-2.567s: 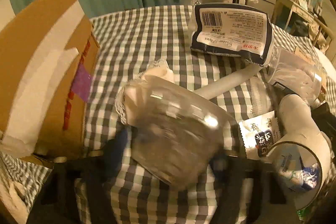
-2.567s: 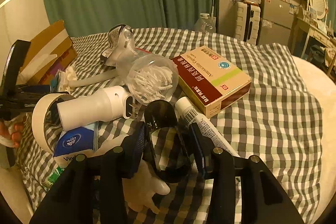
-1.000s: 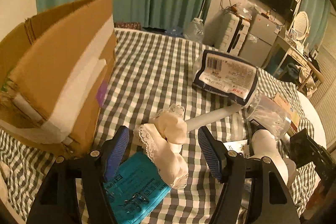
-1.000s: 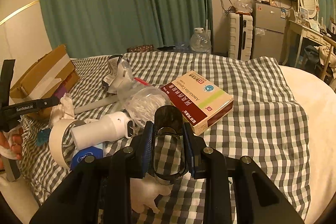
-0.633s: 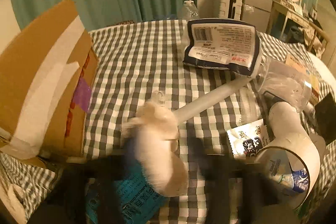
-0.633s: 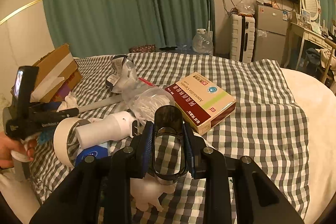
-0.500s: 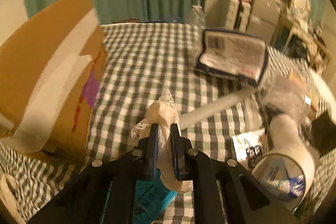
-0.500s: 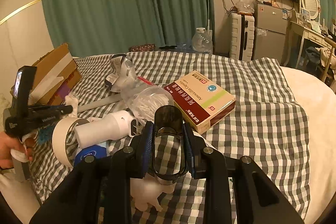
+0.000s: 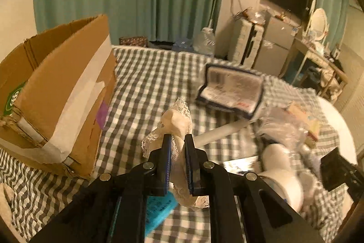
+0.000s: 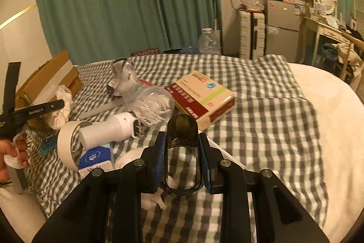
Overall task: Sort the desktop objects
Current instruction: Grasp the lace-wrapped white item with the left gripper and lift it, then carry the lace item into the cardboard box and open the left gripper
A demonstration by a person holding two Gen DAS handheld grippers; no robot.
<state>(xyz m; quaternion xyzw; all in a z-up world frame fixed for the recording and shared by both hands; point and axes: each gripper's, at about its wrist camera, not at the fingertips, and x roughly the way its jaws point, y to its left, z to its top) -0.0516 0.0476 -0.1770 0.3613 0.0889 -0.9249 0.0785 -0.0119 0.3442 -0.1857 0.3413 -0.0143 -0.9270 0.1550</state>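
My left gripper (image 9: 178, 140) is shut on a cream lace-trimmed cloth (image 9: 176, 122) and holds it above the checked bedspread, next to the open cardboard box (image 9: 56, 92). The cloth also shows in the right wrist view (image 10: 62, 106) beside the box (image 10: 45, 81). My right gripper (image 10: 183, 140) is shut on a dark smoky translucent cup (image 10: 182, 147), held upright above the spread. Near it lie a clear cup of cotton swabs (image 10: 154, 104), a white cylindrical device (image 10: 109, 131), a tape roll (image 10: 66, 145) and a red-and-beige medicine box (image 10: 202, 97).
A dark-edged packet (image 9: 229, 90) and a white tube (image 9: 218, 133) lie mid-bed. A teal packet (image 9: 159, 208) lies under my left gripper. A blue-and-white tissue pack (image 10: 95, 158) sits by the tape roll. Bare checked spread (image 10: 273, 129) stretches right; curtain, fridge and desk stand behind.
My left gripper let go of a clear bowl, closed on the lace cloth and lifted it toward the box. My right gripper kept the dark cup and rose slightly.
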